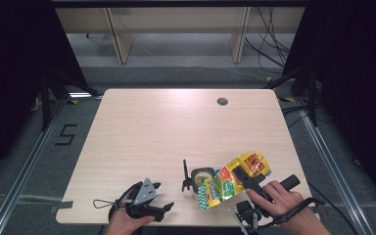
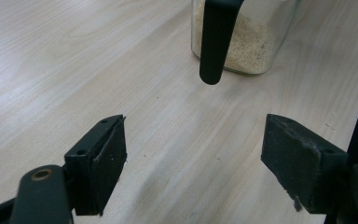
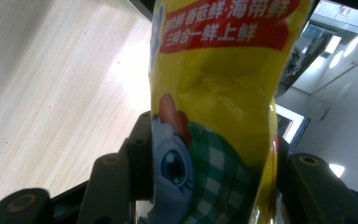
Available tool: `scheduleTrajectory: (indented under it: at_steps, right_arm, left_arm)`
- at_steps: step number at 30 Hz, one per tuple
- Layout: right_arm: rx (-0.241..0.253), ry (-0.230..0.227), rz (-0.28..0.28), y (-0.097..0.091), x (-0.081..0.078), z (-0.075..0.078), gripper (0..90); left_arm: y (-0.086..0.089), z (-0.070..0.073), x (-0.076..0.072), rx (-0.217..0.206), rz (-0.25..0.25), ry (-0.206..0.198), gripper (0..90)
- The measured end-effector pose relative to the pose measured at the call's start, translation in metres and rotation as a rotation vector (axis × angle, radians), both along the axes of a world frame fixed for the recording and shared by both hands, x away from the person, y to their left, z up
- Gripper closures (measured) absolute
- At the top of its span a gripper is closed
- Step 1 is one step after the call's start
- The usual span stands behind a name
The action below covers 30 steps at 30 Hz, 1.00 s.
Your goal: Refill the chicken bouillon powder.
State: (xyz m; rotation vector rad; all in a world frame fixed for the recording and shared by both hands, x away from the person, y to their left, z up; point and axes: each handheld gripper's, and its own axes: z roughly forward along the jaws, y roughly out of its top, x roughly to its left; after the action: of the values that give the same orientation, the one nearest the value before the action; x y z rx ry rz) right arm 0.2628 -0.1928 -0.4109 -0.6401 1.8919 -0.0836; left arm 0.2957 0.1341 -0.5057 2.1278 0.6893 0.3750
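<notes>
**Pouch tilted over the jar near the counter's front edge**

I'm seeing my right tongs [image 1: 247, 178] clenching the yellow pouch [image 1: 232, 178], its low end touching the glass jar [image 1: 201, 177]. My left gripper view is showing beige granules [image 2: 247, 46] inside that jar. My left tongs [image 1: 152, 200] are sitting released, just left of it.

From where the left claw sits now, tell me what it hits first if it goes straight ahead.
Probably the black handle hanging in front of the glass jar of pale powder. The left claw is open and empty, with bare table before the handle; depth is hard to judge.
</notes>
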Motion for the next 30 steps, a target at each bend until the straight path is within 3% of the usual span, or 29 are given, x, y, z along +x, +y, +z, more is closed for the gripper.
scheduleTrajectory:
  at_steps: [2, 5, 7, 10, 13, 15, 17, 22, 23, 24, 25, 30]
  right_arm:
    - [-0.008, -0.011, -0.003, -0.0006, 0.0009, 0.0006, 52.7]
    - [-0.006, -0.003, -0.005, -0.0005, -0.0001, 0.0000, 52.7]
    - [-0.001, 0.000, 0.009, 0.0009, -0.0007, 0.0004, 52.8]
    - [-0.003, -0.011, 0.010, 0.0018, -0.0010, 0.0013, 52.8]
    - [0.003, -0.004, 0.006, 0.0005, -0.0014, 0.0035, 52.8]
    - [0.002, -0.003, 0.003, 0.0010, -0.0006, 0.0024, 52.8]
    - [-0.006, -0.004, -0.004, 0.0010, -0.0010, 0.0010, 52.7]
    - [-0.009, -0.003, 0.000, 0.0002, -0.0005, 0.0022, 52.8]
    - [-0.008, -0.009, -0.004, 0.0002, -0.0004, 0.0022, 52.8]
    - [0.022, -0.002, -0.054, -0.0020, -0.0028, -0.0004, 52.8]
    - [-0.018, -0.005, -0.005, 0.0001, -0.0006, 0.0012, 52.8]
    - [-0.007, -0.001, 0.010, 0.0027, -0.0026, 0.0001, 52.8]
  left_arm:
    - [-0.0003, -0.0006, 0.0010, -0.014, 0.001, -0.010, 21.5]
    - [0.0001, 0.0005, 0.0002, 0.006, 0.003, -0.002, 21.5]
    - [-0.0007, -0.0009, 0.0008, -0.016, 0.003, -0.007, 21.5]
    - [0.0001, 0.0001, 0.0006, -0.002, 0.001, -0.008, 21.5]
    - [-0.0005, -0.0009, 0.0012, -0.017, 0.003, -0.009, 21.5]
    - [0.0000, 0.0001, 0.0008, 0.004, 0.004, -0.005, 21.5]
    - [0.0003, 0.0009, 0.0008, 0.004, -0.015, -0.015, 21.5]
    - [0.0000, 0.0004, -0.0002, -0.007, 0.000, -0.005, 21.5]
    - [0.0001, 0.0004, 0.0002, -0.005, 0.003, -0.008, 21.5]
    - [-0.0001, -0.0005, 0.0012, -0.011, 0.003, -0.013, 21.5]
    - [-0.0003, -0.0009, 0.0014, -0.013, 0.003, -0.008, 21.5]
    - [-0.0002, 0.0000, 0.0008, -0.009, 0.004, -0.014, 21.5]
